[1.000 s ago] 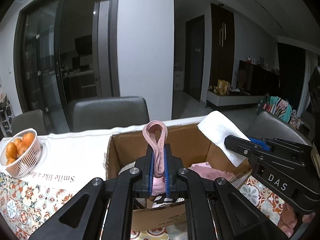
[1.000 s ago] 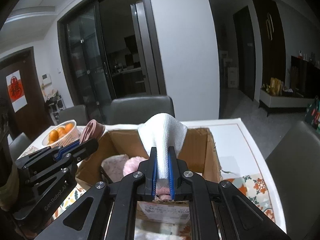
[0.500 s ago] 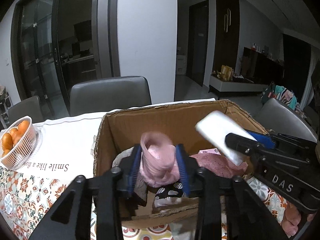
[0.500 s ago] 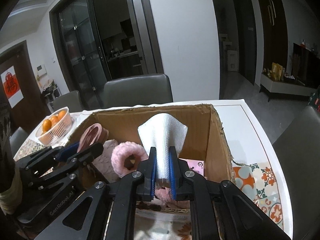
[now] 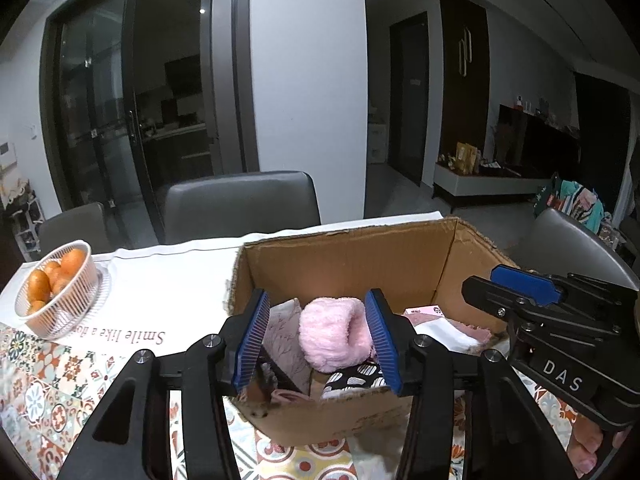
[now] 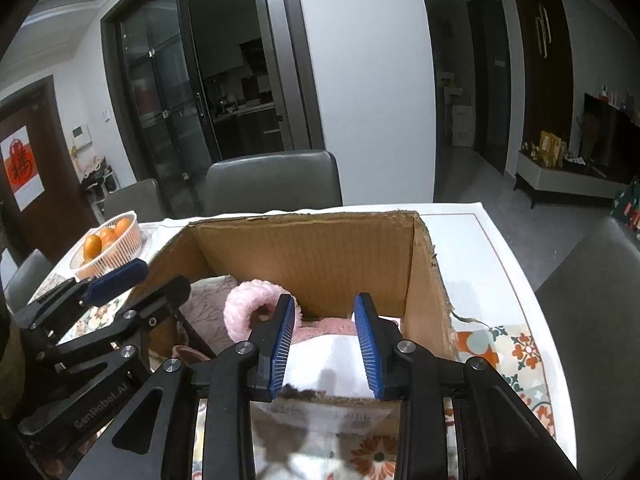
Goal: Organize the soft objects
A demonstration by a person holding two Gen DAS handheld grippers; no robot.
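An open cardboard box [image 5: 352, 260] stands on the table and holds several soft items. My left gripper [image 5: 318, 340] is open over its near left part, with a fluffy pink roll [image 5: 334, 338] lying in the box between the fingers. My right gripper [image 6: 325, 342] is open over the near right part, above a white cloth [image 6: 326, 362] that lies in the box. The pink roll [image 6: 250, 310] and a pale patterned cloth [image 6: 208, 308] show left of it. The box wall [image 6: 320, 264] rises behind.
A white basket of oranges [image 5: 58, 290] sits at the table's left on a white runner [image 5: 160, 280]. Grey chairs [image 5: 240, 206] stand behind the table, another chair [image 6: 592, 320] at the right. The tablecloth [image 5: 48, 376] is patterned.
Both grippers opened over the box. The left let go of the pink item and the right let go of the white cloth; both now lie in the box.
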